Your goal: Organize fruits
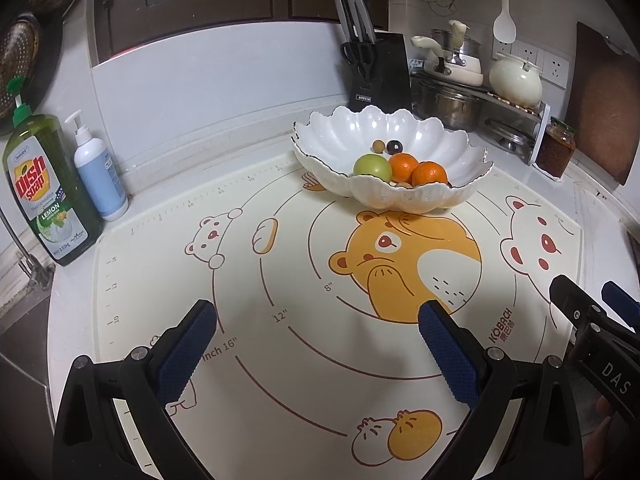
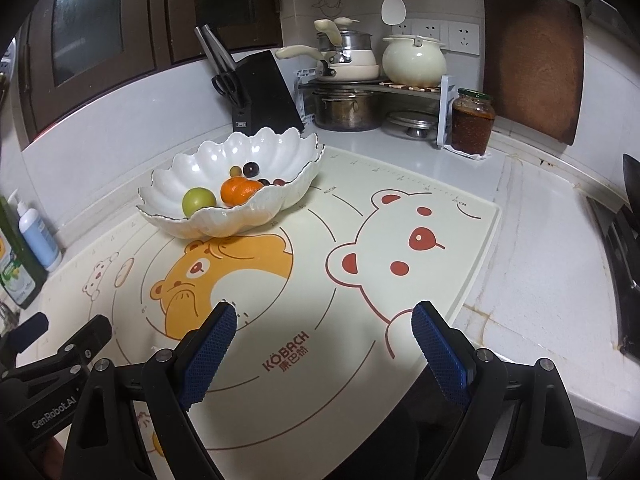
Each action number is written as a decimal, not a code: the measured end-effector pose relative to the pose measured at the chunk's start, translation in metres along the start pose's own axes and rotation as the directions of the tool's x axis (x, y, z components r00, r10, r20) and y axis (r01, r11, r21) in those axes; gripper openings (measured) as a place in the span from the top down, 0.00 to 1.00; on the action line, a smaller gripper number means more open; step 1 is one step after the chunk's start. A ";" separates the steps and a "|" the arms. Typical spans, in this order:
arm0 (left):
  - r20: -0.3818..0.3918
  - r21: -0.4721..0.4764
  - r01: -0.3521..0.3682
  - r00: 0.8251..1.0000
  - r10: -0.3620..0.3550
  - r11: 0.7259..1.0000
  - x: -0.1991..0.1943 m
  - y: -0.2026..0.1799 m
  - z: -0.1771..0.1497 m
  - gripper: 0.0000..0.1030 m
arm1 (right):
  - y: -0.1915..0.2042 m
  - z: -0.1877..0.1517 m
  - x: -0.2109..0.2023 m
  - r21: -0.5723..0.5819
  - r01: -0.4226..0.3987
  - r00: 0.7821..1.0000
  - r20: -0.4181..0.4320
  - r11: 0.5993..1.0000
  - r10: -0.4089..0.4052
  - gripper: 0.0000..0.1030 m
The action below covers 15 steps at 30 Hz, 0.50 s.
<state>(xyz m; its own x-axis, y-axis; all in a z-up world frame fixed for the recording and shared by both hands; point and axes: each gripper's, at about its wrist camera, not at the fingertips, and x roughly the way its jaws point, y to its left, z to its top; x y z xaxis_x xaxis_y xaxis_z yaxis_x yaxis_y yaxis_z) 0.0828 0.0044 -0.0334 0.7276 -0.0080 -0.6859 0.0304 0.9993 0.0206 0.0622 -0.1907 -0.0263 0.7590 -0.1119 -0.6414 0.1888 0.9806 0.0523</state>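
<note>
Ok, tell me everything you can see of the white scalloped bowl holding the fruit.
The white scalloped bowl is wide, glossy and looks ceramic, petal-shaped with a wavy rim edged by a thin dark line. It stands upright on the far part of the cream silicone mat with bear prints, over the orange bear's head. Inside lie a green round fruit, two orange tangerines side by side, and a few small dark and tan fruits. Neither gripper touches it.

Glossy white ceramic bowl (image 1: 400,196) on a matt, smooth mat (image 1: 304,360); claw pads (image 1: 188,356) look rough-textured.
</note>
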 end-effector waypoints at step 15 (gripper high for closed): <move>-0.004 0.002 0.002 1.000 -0.002 1.000 -0.001 -0.002 -0.001 0.00 | -0.001 0.000 0.000 0.005 0.000 1.000 -0.002 1.000 0.000 0.13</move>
<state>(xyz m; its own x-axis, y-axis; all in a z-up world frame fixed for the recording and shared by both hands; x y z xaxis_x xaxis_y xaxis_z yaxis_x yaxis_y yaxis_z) 0.0820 0.0029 -0.0334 0.7247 -0.0099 -0.6890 0.0331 0.9992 0.0205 0.0621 -0.1912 -0.0264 0.7577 -0.1113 -0.6430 0.1919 0.9798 0.0565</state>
